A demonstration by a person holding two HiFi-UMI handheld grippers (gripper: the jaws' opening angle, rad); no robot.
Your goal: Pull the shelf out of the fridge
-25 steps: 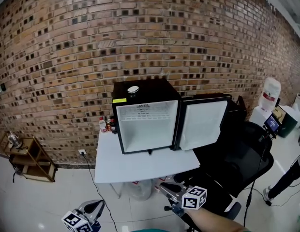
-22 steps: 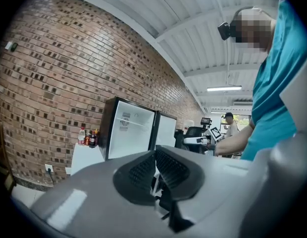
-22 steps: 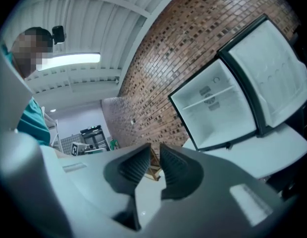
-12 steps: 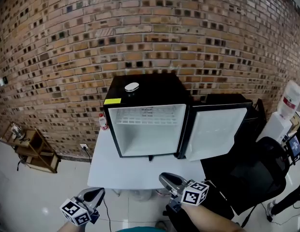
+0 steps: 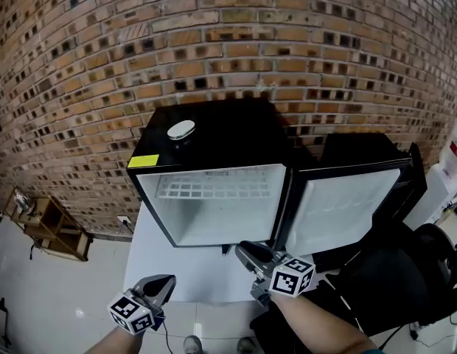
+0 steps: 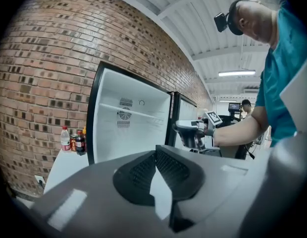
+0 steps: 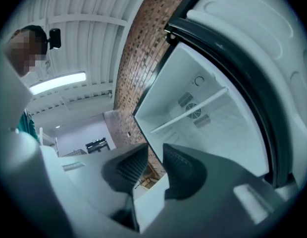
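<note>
A black mini fridge (image 5: 214, 131) stands on a white table (image 5: 151, 260) with its door (image 5: 346, 205) swung open to the right. Inside, a white wire shelf (image 5: 214, 190) sits high in the white compartment; it shows as a thin bar in the left gripper view (image 6: 128, 113) and the right gripper view (image 7: 188, 114). My right gripper (image 5: 247, 251) hovers just before the fridge's lower front edge, its jaws a little apart with nothing between them (image 7: 154, 150). My left gripper (image 5: 166, 282) hangs lower left, off the table's front edge, jaws together (image 6: 155, 151).
A small white round object (image 5: 181, 130) lies on the fridge top. Bottles (image 6: 74, 140) stand on the table left of the fridge. A wooden rack (image 5: 37, 223) stands at the far left by the brick wall, and a black chair (image 5: 427, 271) at the right.
The view has closed in on the fridge. Both grippers have moved forward; the right one has come up to the fridge's open front. Jaw states look unchanged.
</note>
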